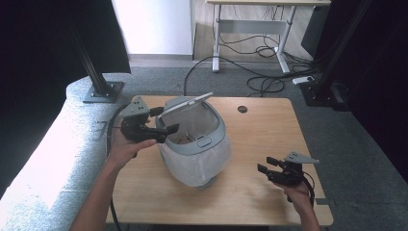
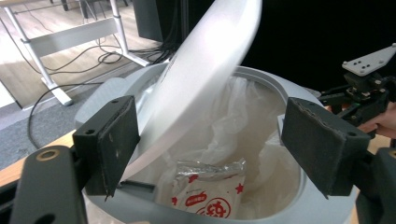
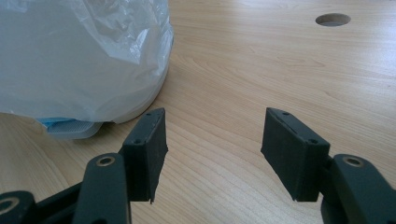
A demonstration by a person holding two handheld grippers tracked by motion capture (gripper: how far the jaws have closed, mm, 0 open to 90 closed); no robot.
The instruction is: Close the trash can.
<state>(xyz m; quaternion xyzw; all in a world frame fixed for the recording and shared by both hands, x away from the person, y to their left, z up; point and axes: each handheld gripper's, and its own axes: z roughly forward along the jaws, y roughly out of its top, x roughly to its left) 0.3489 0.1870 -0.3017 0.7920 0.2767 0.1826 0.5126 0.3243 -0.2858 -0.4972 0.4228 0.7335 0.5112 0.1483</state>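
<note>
**Mia:** Where is the left hand-held gripper [image 1: 162, 120]?

**Tom:** Right at the bin [image 1: 215, 126], over the rim on the side that faces the desk's left edge. Its jaws are partly open. Nothing is pinched between them. The white lid [image 2: 205, 70] is tipped up and leans just beside one jaw.

**Mia:** What is in the bin?

**Tom:** A thin plastic bag [image 2: 243, 121] lines it and hangs over the outside. Down inside lies a snack packet [image 2: 208, 191] with red print and stars.

**Mia:** And the right hand-held gripper [image 1: 267, 164]?

**Tom:** It is near the desk's right front corner, well apart from the bin. Its jaws are wide open and hold nothing. Bare desk [image 3: 261, 70] lies under it.

**Mia:** What else is around?

**Tom:** A round hole [image 1: 242, 109] in the desk near the far edge. Behind the desk, cables [image 1: 260, 84] lie on the floor.
</note>
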